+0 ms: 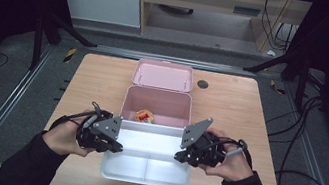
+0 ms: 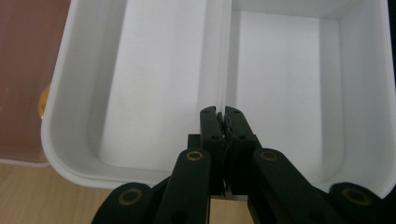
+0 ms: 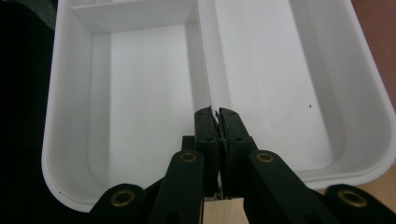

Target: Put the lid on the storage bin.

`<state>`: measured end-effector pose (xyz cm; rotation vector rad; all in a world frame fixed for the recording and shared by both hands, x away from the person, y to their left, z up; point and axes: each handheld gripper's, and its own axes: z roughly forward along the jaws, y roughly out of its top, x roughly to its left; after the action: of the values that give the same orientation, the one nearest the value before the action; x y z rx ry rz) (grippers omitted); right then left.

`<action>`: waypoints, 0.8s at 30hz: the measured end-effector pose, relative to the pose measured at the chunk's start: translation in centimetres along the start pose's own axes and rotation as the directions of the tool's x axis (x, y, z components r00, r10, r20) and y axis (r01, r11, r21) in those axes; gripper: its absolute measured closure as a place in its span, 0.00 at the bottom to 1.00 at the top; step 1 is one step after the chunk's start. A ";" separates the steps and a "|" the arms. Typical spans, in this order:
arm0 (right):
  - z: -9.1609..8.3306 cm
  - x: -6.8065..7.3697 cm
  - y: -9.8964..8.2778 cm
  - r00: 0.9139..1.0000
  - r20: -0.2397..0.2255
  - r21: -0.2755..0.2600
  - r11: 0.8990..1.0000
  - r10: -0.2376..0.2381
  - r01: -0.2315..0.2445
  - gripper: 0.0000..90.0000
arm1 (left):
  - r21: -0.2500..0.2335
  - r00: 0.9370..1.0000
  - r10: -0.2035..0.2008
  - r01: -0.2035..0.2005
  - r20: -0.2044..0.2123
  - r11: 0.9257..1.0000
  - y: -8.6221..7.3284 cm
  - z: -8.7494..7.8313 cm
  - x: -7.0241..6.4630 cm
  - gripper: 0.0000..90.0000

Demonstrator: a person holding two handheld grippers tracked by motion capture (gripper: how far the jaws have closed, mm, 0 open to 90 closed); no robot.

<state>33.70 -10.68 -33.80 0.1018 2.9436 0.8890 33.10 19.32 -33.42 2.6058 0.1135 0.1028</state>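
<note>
1. No text, label, brand, number or sign can be read in any of the three views.
2. The white tray (image 1: 145,168) is plain inside and on its rim, with no printing.
3. The pink box (image 1: 157,105) and its open lid (image 1: 163,76) bear no lettering.
4. The small item in the pink box (image 1: 144,116) shows a red patch, too small to read.

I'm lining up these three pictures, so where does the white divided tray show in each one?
High view: white tray at bottom centre, between the grippers, in front of the pink box.
Left gripper view: it spans most of the frame beyond the jaws.
Right gripper view: likewise.
Shared landmark: its long divider wall.
</note>
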 end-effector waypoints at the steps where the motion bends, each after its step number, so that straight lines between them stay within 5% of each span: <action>1: -0.3 -0.3 0.3 1.000 0.003 -0.001 1.000 -0.003 0.003 0.97 | -0.001 1.000 0.001 -0.001 -0.006 1.000 0.2 -0.5 0.4 0.98; 10: -2.6 -4.0 2.6 0.998 0.056 -0.010 0.999 -0.039 0.039 0.98 | 0.024 0.998 0.012 -0.010 -0.060 1.000 2.1 -2.9 4.3 0.97; 24: -2.2 -9.6 2.6 0.995 0.091 -0.021 0.999 -0.039 0.041 0.98 | 0.044 0.999 0.037 -0.036 -0.033 0.998 2.7 -1.8 11.0 0.97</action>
<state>43.22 -10.52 -30.06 0.0801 2.8412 0.8876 44.02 19.03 -29.94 2.6504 0.0811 0.1589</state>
